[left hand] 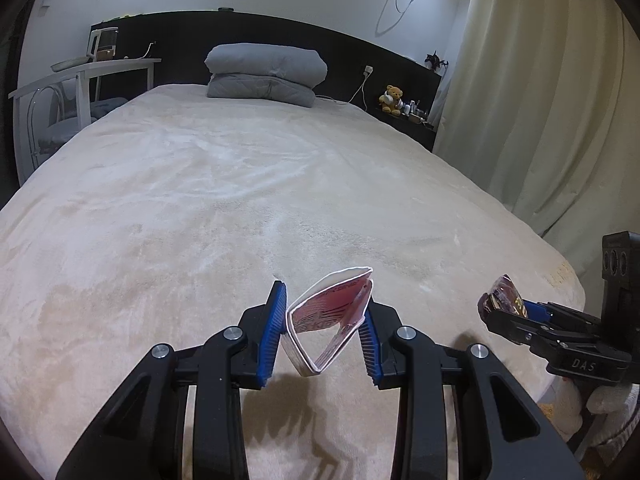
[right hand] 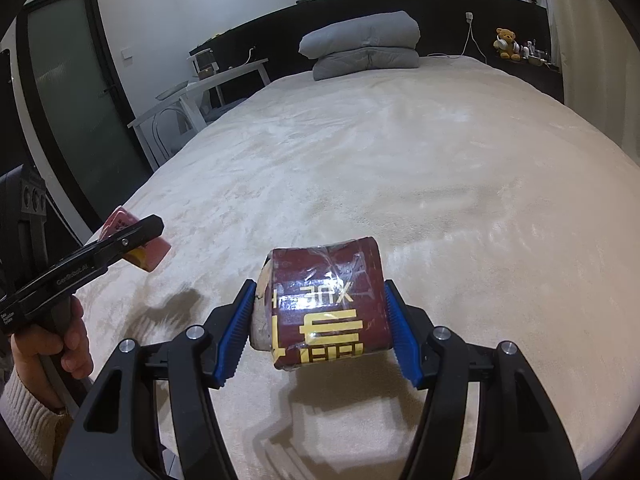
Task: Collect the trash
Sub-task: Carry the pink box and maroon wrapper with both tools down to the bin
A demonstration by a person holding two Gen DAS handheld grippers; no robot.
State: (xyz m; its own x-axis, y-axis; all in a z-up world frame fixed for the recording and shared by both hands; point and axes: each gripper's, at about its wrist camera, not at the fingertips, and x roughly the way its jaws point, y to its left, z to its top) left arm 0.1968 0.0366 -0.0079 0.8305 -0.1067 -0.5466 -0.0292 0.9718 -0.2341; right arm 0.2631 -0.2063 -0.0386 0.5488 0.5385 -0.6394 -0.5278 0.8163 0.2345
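Note:
My left gripper [left hand: 325, 328] is shut on an empty pink-and-white carton [left hand: 332, 316], squashed open-ended between its blue pads, held just above the bed. It also shows in the right wrist view [right hand: 138, 246] at the left. My right gripper [right hand: 320, 328] is shut on a dark red wrapped package with gold lettering [right hand: 324, 308], held above the bed. In the left wrist view the right gripper [left hand: 508, 312] is at the far right with the red package [left hand: 505, 294] in it.
A wide bed with a cream blanket [left hand: 240, 200] fills both views. A folded grey duvet [left hand: 264, 74] lies at its head. A white desk and chair [left hand: 80, 88] stand at the left, curtains [left hand: 540, 100] at the right, a teddy bear [left hand: 391, 98] on the shelf.

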